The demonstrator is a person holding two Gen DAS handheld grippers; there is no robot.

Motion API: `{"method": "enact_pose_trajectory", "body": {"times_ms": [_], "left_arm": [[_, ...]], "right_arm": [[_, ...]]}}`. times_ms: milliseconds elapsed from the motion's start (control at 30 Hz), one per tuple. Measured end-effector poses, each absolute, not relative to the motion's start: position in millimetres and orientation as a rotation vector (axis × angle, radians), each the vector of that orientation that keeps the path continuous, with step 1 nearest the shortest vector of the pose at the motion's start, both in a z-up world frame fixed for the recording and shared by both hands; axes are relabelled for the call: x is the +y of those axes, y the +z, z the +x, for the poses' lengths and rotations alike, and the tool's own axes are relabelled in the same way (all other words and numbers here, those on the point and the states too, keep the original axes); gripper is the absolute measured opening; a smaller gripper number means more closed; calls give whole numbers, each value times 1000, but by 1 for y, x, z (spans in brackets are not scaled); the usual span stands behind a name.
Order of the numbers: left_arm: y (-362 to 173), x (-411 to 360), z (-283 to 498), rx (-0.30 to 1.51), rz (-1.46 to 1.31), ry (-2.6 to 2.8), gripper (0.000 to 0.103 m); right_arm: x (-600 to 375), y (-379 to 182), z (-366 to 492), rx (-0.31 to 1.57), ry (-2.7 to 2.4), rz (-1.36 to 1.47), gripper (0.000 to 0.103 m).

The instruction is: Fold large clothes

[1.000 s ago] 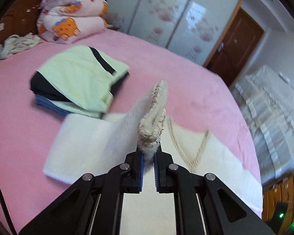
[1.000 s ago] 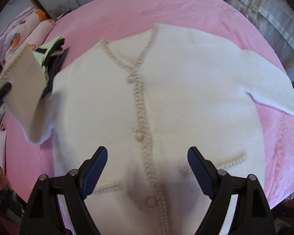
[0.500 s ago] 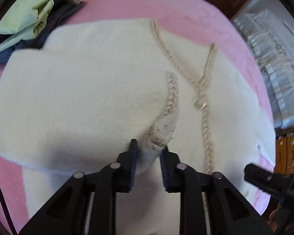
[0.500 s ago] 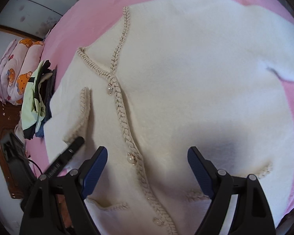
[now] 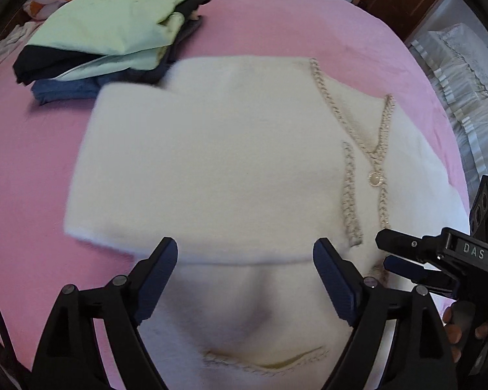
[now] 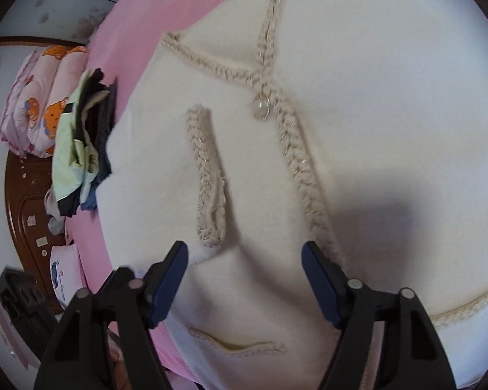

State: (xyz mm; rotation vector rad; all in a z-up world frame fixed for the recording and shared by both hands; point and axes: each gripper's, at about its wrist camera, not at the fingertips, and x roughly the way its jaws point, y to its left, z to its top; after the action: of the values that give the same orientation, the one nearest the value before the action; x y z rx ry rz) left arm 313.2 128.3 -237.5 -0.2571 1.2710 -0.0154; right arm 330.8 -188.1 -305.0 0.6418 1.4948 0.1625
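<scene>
A white fluffy cardigan (image 5: 231, 149) with braided beige trim lies front up on the pink bed (image 5: 26, 169). Its left sleeve (image 5: 195, 178) lies folded flat across the chest, the braided cuff (image 5: 350, 195) beside the top button (image 5: 375, 179). My left gripper (image 5: 245, 279) is open and empty, just above the sleeve's near edge. My right gripper (image 6: 245, 281) is open and empty over the cardigan (image 6: 374, 130), near the cuff (image 6: 208, 178) and the button band. It shows at the right edge of the left wrist view (image 5: 406, 260).
A stack of folded clothes (image 5: 114, 32), pale green on top, lies on the bed just beyond the cardigan's shoulder; it also shows in the right wrist view (image 6: 81, 143). A pink cartoon quilt (image 6: 35, 104) lies by the wooden headboard. A second bed (image 5: 465, 74) stands at the right.
My left gripper carried the sleeve cuff over the chest, laid it down, and opened. The sleeve now lies flat. My right gripper moved closer to the cardigan, staying open.
</scene>
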Motion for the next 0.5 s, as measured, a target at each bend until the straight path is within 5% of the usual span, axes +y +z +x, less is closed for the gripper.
{"method": "enact_pose_trajectory", "body": {"times_ms": [333, 500], "left_arm": [[-272, 217, 270, 1369, -318, 163, 84], [-286, 236, 262, 1366, -427, 183, 84]], "right_arm": [[-141, -340, 341, 1546, 134, 767, 47], [-133, -337, 353, 1496, 77, 697, 15]]}}
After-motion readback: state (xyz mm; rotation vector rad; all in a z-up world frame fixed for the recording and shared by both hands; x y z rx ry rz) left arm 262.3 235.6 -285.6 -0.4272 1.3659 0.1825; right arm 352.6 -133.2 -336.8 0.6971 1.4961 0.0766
